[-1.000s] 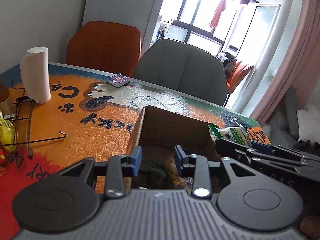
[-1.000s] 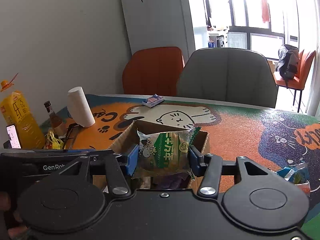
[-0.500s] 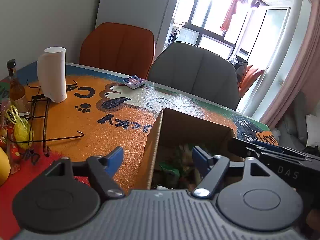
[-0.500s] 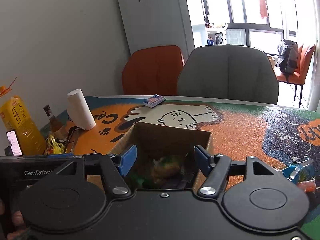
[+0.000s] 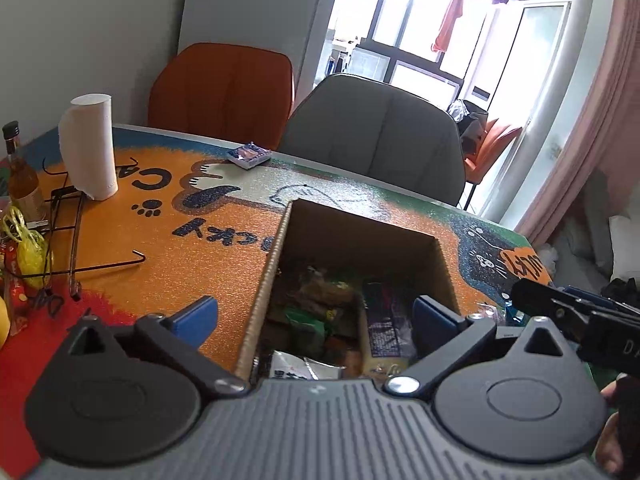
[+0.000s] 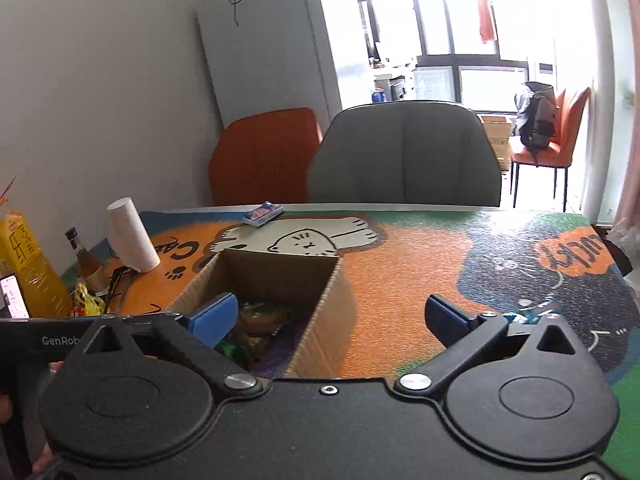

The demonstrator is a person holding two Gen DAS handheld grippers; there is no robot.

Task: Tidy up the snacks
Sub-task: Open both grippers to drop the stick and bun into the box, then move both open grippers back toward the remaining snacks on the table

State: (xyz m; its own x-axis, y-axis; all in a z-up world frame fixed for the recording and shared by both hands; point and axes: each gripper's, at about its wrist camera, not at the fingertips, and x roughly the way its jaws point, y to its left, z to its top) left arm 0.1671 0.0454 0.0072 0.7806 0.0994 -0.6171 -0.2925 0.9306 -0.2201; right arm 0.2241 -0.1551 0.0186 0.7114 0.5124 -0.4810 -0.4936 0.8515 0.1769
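A: What has changed over the last second?

B: The right gripper (image 6: 336,316) was clamped on a green-and-white snack packet above the cardboard box (image 6: 276,268). Now its blue fingers (image 6: 214,316) stand wide apart with nothing between them, and the packet is gone from its grasp.

A: And the left gripper (image 5: 316,316)?

B: It was nearly closed a second ago. Now it too is spread wide and empty, its fingers straddling the box's left wall, one pad (image 5: 434,318) inside the box and the other outside it.

A: Where are the snacks?

B: A heap of packets (image 5: 320,308) lies inside the box on the tabletop (image 5: 168,256). The released packet has presumably dropped among them, though it cannot be picked out with certainty.

A: So what follows from that?

B: One more snack looks stowed. A blue wrapper (image 6: 528,314) shows on the tabletop to the right of the box, just past the right gripper, so the sorting seems unfinished, and both grippers are free for it.
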